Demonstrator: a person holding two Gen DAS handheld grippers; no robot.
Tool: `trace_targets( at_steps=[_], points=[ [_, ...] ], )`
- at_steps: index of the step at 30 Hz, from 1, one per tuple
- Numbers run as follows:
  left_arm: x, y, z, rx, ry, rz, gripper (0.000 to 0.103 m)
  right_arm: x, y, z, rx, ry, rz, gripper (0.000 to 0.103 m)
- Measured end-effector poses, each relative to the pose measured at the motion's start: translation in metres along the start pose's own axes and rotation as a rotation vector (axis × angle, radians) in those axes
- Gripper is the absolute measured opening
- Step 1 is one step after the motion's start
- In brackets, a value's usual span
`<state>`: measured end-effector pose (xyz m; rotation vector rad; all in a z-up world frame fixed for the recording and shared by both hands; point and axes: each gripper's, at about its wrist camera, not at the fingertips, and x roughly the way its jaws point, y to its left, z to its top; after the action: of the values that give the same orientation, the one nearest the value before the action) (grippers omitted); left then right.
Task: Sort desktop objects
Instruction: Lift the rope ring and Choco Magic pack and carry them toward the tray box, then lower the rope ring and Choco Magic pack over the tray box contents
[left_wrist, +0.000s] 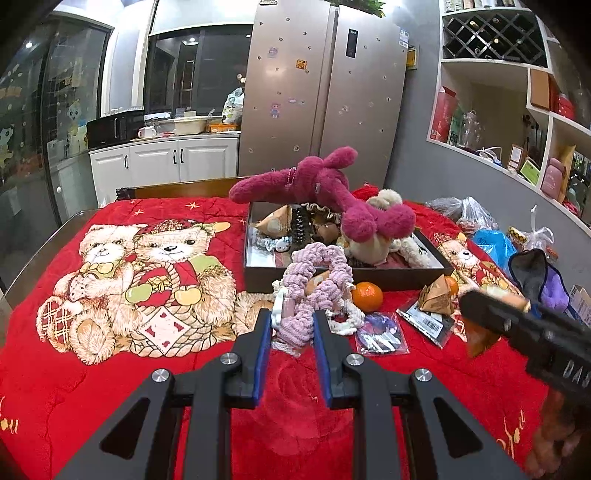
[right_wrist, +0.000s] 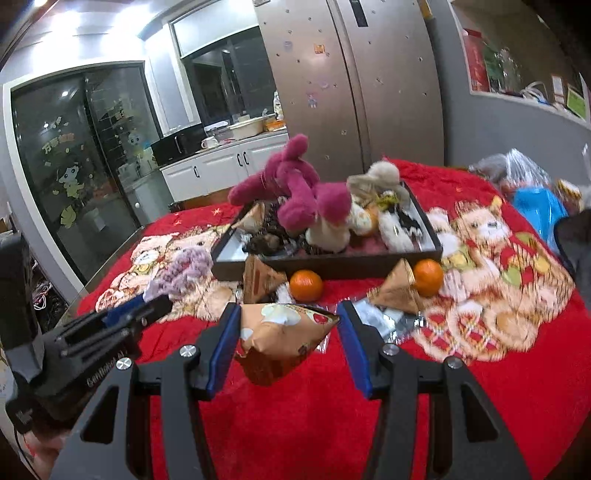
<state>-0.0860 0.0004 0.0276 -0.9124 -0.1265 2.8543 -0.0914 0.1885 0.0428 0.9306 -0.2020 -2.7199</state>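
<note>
The right gripper (left_wrist: 480, 302) is smeared by motion blur in the left wrist view, and its fingertips cannot be made out; the tan packet (left_wrist: 480, 334) under it is largely covered. Much of the dark tray (left_wrist: 347, 275) interior is hidden beneath the magenta plush toy (left_wrist: 325, 188). The lilac knitted toy (right_wrist: 184, 269) is blurred in the right wrist view. The printed bears (right_wrist: 491, 273) on the red cloth (right_wrist: 295, 413) are streaked. The blue bag (right_wrist: 539, 210) is cut off behind a dark blurred shape.
</note>
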Motion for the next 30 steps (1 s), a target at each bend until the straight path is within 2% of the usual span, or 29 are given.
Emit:
trace_targets(
  at_steps=[9, 16, 20, 30],
  points=[
    [0.004, 0.008, 0.026, -0.007, -0.004, 0.024, 0.022, 0.011, 0.02, 0.045, -0.028, -0.012, 0.051, 0.054],
    [0.021, 0.018, 0.057, -0.006, -0.012, 0.046, 0.022, 0.048, 0.035, 0.077, -0.006, -0.003, 0.107, 0.054],
    [0.038, 0.021, 0.071, -0.013, -0.002, 0.049, 0.022, 0.072, 0.042, 0.092, -0.015, 0.007, 0.094, 0.054],
    [0.079, 0.023, 0.075, -0.006, 0.031, 0.077, 0.022, 0.136, 0.036, 0.112, 0.009, 0.057, 0.067, 0.054]
  ],
)
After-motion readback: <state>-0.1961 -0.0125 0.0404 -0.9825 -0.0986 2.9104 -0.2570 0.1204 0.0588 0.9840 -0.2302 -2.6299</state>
